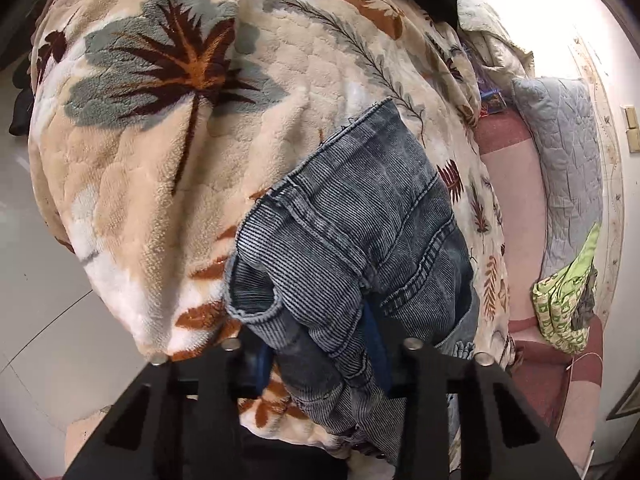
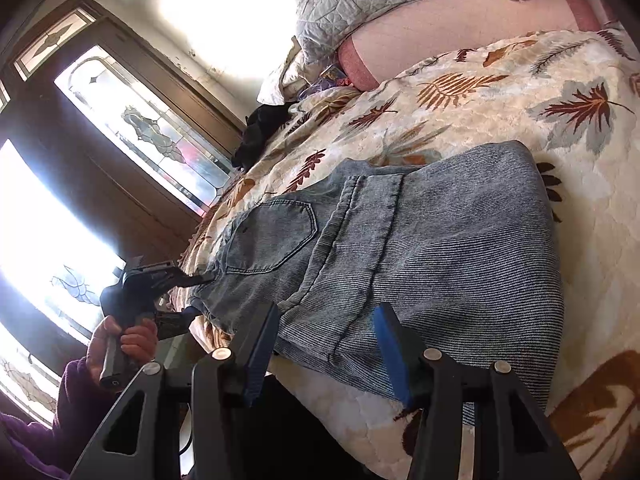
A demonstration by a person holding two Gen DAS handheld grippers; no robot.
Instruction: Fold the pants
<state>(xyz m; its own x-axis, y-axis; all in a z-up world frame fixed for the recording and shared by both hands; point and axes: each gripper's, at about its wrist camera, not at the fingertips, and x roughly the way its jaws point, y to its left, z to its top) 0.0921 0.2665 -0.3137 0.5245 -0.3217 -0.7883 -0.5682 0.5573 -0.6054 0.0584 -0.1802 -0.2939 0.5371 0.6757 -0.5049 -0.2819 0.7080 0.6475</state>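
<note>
Pants [image 2: 420, 240]: blue-grey denim, already folded over at least once, lying on the leaf-print blanket [image 2: 500, 92] across the bed.
Left gripper [image 1: 320, 344]: narrow, its blue pads clamped on a bunched corner of the denim; the cloth rises straight ahead of the fingers.
Right gripper [image 2: 326, 344]: half spread, the near edge of the denim lying between the fingers [image 2: 262, 344]; whether the pads press it, I cannot tell.
Long axis: in the right wrist view the pants run from the right fingers away and to the right, towards the folded far end; the pocket end lies to their left.
Nearer hand: both sit at the near edge, the left gripper at the pocket corner, well left of the right fingers.
Next move, as I judge: carry the near edge over towards the far fold.
</note>
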